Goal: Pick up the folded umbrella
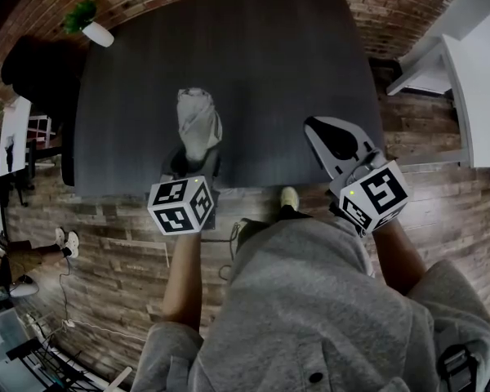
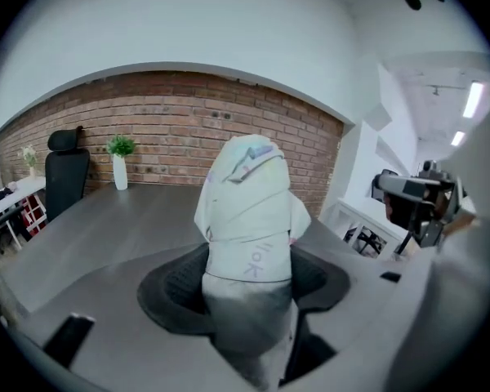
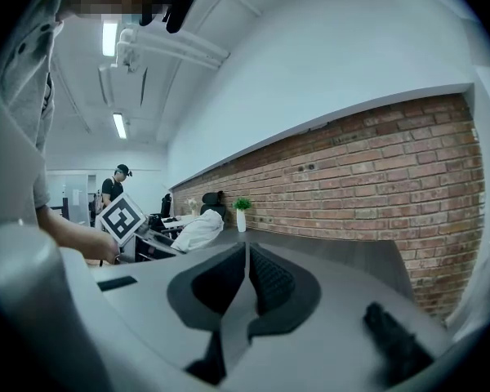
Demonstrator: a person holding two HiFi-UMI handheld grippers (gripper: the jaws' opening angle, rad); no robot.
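Left gripper [image 2: 249, 282]: jaws stand wide and clamp the lower part of the folded umbrella [image 2: 249, 194], one ribbed pad on each flank. The umbrella is a pale, strapped bundle and points up and away from the jaws. The grip sits low on the bundle, presumably so that the bulk rides above the pads and cannot slide out downwards. In the head view the umbrella [image 1: 198, 121] sits over the near part of the dark table [image 1: 269, 47]. In the right gripper view it appears to hang clear of the top, so the pick-up is judged all but done.

Right gripper [image 3: 247, 278]: jaws pressed together with nothing between them. It is held idle at the table's near right corner [image 1: 331, 141], well apart from the load and out of its path.

Surroundings: the table top around the umbrella is bare. The only item on it is a white vase with a plant [image 1: 90, 24] at the far left corner. A black office chair [image 1: 28, 68] stands off the left edge, and a white desk [image 1: 474, 64] lies beyond the right edge. There is ample room above and to either side, and the near table edge lies just beneath the left hand.
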